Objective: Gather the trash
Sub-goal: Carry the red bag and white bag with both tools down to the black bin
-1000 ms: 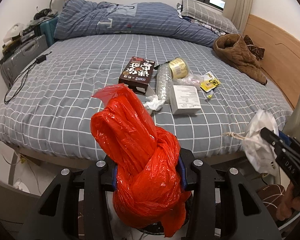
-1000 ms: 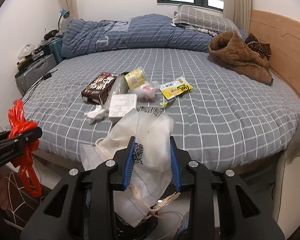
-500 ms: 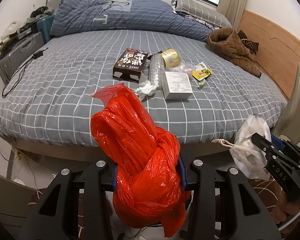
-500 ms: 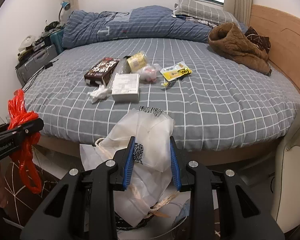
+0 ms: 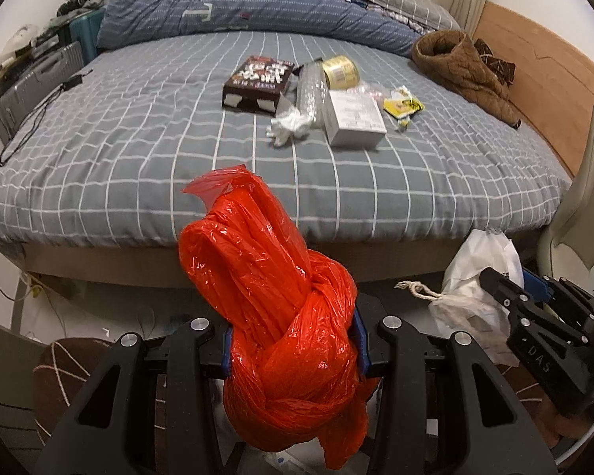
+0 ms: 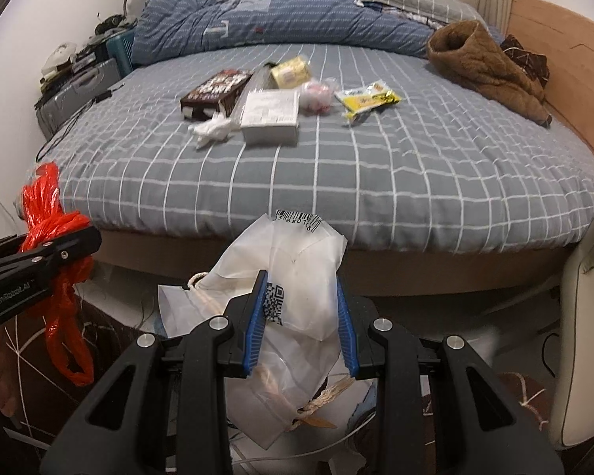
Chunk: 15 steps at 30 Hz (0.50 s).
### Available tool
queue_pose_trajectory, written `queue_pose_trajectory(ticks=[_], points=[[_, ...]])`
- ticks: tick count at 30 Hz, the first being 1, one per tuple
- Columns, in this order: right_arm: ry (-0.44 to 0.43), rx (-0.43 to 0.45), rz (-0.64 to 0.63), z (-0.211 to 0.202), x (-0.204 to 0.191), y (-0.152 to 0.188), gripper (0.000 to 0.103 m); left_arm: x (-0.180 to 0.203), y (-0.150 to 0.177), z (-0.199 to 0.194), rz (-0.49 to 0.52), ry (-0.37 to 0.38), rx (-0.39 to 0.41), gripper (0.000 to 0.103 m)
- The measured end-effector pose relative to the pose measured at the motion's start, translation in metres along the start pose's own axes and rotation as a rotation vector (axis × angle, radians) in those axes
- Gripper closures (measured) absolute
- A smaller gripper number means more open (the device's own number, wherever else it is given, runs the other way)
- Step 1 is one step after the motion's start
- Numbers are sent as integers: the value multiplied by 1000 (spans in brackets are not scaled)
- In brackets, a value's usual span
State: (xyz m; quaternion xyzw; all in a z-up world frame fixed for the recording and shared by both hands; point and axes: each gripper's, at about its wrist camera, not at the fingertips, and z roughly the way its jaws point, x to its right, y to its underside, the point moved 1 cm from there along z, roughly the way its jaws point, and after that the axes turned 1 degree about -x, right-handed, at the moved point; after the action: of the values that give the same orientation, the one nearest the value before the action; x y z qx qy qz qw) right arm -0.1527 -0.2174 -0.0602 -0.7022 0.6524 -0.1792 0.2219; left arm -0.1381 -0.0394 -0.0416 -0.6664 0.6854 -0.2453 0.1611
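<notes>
your left gripper (image 5: 293,350) stays clamped on the knotted orange plastic bag (image 5: 273,301); your right gripper (image 6: 300,318) on the translucent white pouch (image 6: 297,277); bed litter (image 5: 316,91) has receded to upper centre, so you're retreating, likely binward.

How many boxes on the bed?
2. The dark box lies at the left of the litter cluster. The white box lies just right of it, nearer the foot of the bed. Others could be hidden under the wrappers, but none shows.

Brown jacket (image 5: 465,69) on grid-check bed (image 5: 138,150); suitcase (image 5: 31,83) beside bed.
</notes>
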Motion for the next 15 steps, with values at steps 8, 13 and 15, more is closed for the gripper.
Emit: queue_pose_trajectory(ticks=[8, 13, 15], points=[[-20, -52, -9, 19, -12, 17, 72, -4, 19, 25, -11, 8, -54, 61], [-36, -82, -13, 33, -21, 23, 72, -9, 27, 42, -15, 5, -85, 61], [-40, -96, -13, 39, -25, 26, 72, -12, 30, 49, -20, 3, -96, 61]])
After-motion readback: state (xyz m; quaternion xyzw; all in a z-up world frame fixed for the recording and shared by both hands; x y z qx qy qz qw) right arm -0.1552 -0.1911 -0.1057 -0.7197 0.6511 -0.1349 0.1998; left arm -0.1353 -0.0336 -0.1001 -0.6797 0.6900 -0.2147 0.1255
